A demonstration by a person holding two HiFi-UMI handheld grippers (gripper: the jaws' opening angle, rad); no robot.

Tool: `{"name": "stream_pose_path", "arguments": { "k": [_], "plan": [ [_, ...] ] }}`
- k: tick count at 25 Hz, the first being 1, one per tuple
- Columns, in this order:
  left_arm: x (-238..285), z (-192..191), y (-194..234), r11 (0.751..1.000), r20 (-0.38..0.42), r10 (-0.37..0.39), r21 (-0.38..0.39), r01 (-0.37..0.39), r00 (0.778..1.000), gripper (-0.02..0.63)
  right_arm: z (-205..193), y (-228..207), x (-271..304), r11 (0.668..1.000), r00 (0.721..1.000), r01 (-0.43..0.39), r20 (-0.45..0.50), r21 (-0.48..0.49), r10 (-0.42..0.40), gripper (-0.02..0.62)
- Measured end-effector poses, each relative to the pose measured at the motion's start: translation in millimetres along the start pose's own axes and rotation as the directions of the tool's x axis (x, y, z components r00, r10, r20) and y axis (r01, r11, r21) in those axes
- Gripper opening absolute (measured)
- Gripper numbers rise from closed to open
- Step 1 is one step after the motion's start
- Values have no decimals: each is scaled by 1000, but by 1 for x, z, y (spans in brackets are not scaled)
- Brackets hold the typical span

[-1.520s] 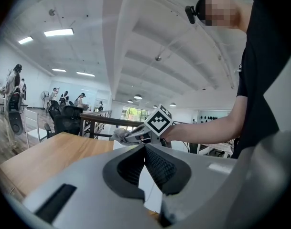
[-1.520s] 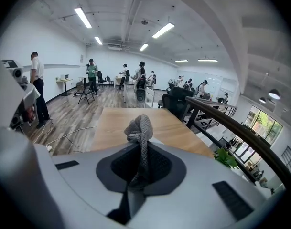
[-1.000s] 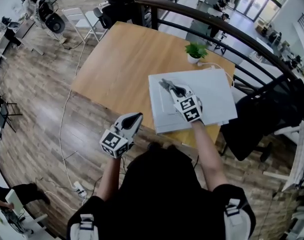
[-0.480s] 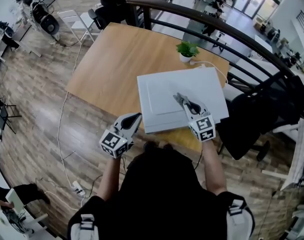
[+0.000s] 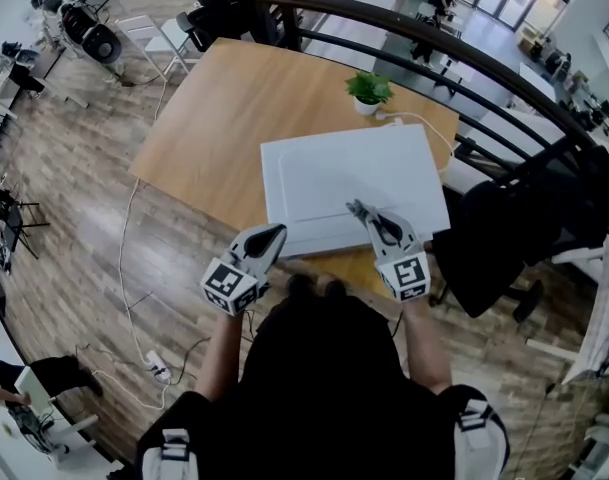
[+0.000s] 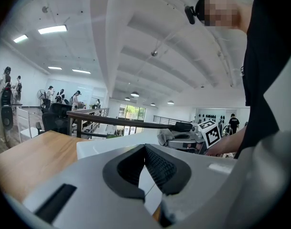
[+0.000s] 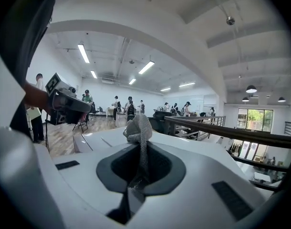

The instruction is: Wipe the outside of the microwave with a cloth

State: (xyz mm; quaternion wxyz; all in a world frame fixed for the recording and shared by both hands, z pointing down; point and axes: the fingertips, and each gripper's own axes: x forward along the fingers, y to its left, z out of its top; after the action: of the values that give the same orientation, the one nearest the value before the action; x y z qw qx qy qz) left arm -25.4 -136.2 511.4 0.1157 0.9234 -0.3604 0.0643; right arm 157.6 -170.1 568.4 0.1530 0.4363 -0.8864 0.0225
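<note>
On the wooden table stood one white microwave and one potted plant. We held our right hand-held gripper forward over the microwave's top near its front edge, clenched on one grey cloth. Our left hand-held gripper hung just off the microwave's front-left corner, jaws together, grasping nothing.

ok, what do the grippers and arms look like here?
The left gripper and right gripper are white moulded shells with dark textured pads inside. Each carries a cube with black-and-white square markers. The person wears a black short-sleeved top with grey-white shoulder straps.
</note>
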Motion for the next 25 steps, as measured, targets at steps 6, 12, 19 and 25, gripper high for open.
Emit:
{"name": "stream_pose_path", "arguments": {
  "k": [6, 12, 19, 25],
  "plan": [
    [7, -15, -23, 1000, -12, 14, 12, -14, 1000, 2, 1, 2, -7, 998, 997, -68, 24, 4, 68, 14],
    [6, -29, -35, 999, -7, 42, -10, -42, 999, 2, 1, 9, -5, 993, 992, -117, 51, -31, 118, 14],
    [15, -26, -54, 999, -9, 46, -17, -46, 999, 2, 5, 12, -8, 990, 989, -136, 57, -37, 138, 14],
    [23, -32, -69, 1000, 1, 7, 3, -7, 1000, 2, 4, 10, -9, 990, 987, -136, 78, -35, 139, 14]
  ]
}}
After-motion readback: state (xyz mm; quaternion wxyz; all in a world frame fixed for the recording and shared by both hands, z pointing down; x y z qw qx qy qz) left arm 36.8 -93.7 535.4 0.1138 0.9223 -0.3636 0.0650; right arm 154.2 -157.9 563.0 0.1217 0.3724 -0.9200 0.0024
